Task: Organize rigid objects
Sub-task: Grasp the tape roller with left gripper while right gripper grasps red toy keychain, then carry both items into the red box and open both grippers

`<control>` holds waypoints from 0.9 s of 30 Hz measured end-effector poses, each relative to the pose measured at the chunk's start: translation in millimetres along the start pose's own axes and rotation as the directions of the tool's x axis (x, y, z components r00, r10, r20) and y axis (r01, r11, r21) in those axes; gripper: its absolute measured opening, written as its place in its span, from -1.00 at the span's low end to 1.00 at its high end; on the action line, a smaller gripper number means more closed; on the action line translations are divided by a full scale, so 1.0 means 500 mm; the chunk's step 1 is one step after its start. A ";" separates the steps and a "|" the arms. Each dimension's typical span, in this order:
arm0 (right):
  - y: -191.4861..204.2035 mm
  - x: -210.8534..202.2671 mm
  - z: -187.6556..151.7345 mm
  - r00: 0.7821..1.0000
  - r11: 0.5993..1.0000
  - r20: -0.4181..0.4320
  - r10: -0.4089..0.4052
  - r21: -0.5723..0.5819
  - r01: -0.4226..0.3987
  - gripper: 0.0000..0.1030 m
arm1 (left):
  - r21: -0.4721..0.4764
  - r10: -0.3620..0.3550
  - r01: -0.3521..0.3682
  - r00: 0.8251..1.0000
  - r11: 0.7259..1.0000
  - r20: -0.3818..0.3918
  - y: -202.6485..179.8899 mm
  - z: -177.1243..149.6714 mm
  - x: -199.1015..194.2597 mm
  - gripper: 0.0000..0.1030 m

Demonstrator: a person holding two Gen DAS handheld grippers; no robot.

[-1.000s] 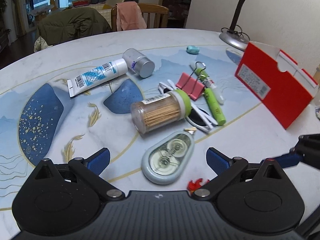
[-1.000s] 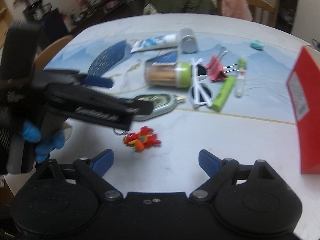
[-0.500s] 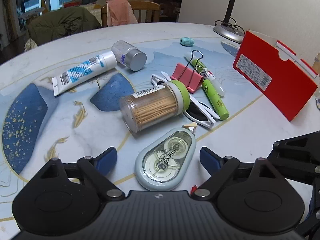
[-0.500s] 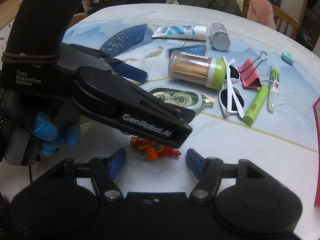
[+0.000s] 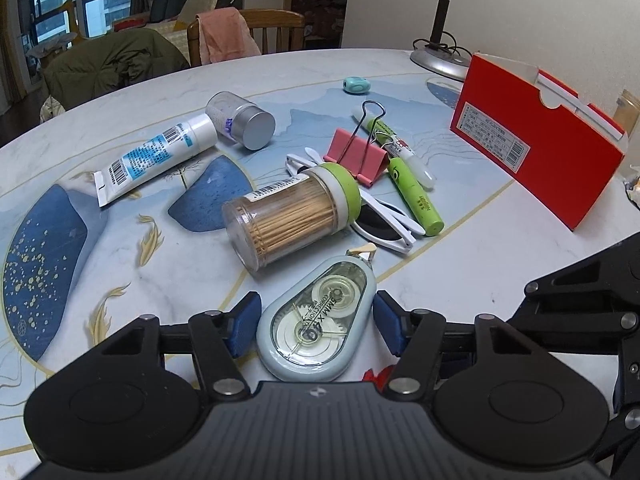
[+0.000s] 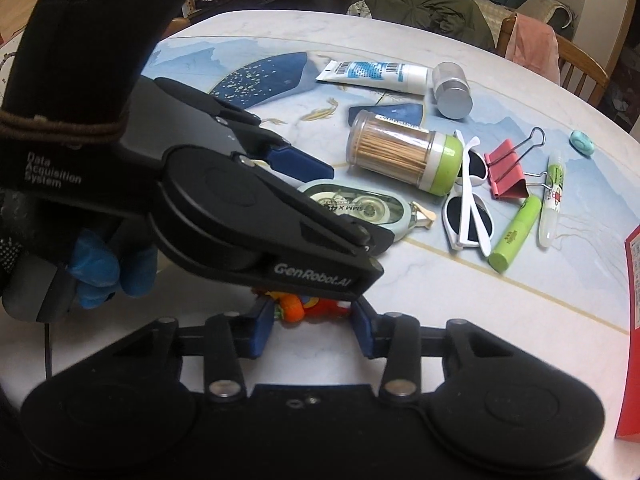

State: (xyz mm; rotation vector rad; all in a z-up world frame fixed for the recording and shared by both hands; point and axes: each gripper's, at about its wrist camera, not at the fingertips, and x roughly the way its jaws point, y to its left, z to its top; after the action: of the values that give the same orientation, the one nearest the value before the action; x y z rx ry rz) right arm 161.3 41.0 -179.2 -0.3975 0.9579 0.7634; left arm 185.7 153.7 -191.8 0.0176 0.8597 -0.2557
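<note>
Patterned table (image 5: 120, 264): left hand-held gripper (image 5: 316, 322) closing around correction tape (image 5: 320, 320), right hand-held gripper (image 6: 312, 326) around red toy (image 6: 310, 308).

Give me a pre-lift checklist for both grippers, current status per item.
1. Correction tape sits between the left gripper pads: ok. Jaws have just been closing.
2. Left pads pressing the tape's sides: cannot tell; they look at its edges.
3. Red-orange toy sits between the right gripper pads: ok. Jaws have just been closing.
4. Right pads gripping the toy: cannot tell; the left gripper's body hides most of it.
5. Grippers clear of each other: not ok; the left one overlaps the right one's view just above the toy.
6. Toothpick jar apart from the tape: ok, narrow gap.
</note>
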 end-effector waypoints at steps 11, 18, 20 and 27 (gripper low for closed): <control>-0.041 -0.046 -0.033 0.999 0.996 0.017 -0.039 0.086 0.038 -0.30 | -0.062 -0.016 0.016 1.000 0.998 -0.001 0.001 -0.001 -0.026 0.17; -0.076 -0.097 -0.065 0.996 0.987 0.027 -0.080 0.142 0.076 -0.30 | -0.116 -0.012 0.010 1.000 0.993 -0.018 -0.005 0.002 -0.047 0.17; -0.084 -0.112 -0.071 0.994 0.984 0.035 -0.099 0.152 0.093 -0.30 | -0.133 -0.008 0.005 1.000 0.991 -0.021 -0.008 0.004 -0.054 0.17; -0.124 -0.181 -0.096 0.986 0.969 0.094 -0.137 0.219 0.114 -0.30 | -0.176 -0.002 -0.001 1.000 0.984 -0.016 -0.027 0.016 -0.088 0.17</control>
State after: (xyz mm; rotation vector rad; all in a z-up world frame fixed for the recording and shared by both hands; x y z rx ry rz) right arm 147.2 -67.1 -129.7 -0.2240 0.8930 0.5545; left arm 161.2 149.3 -152.2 -0.1458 0.8963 -0.1799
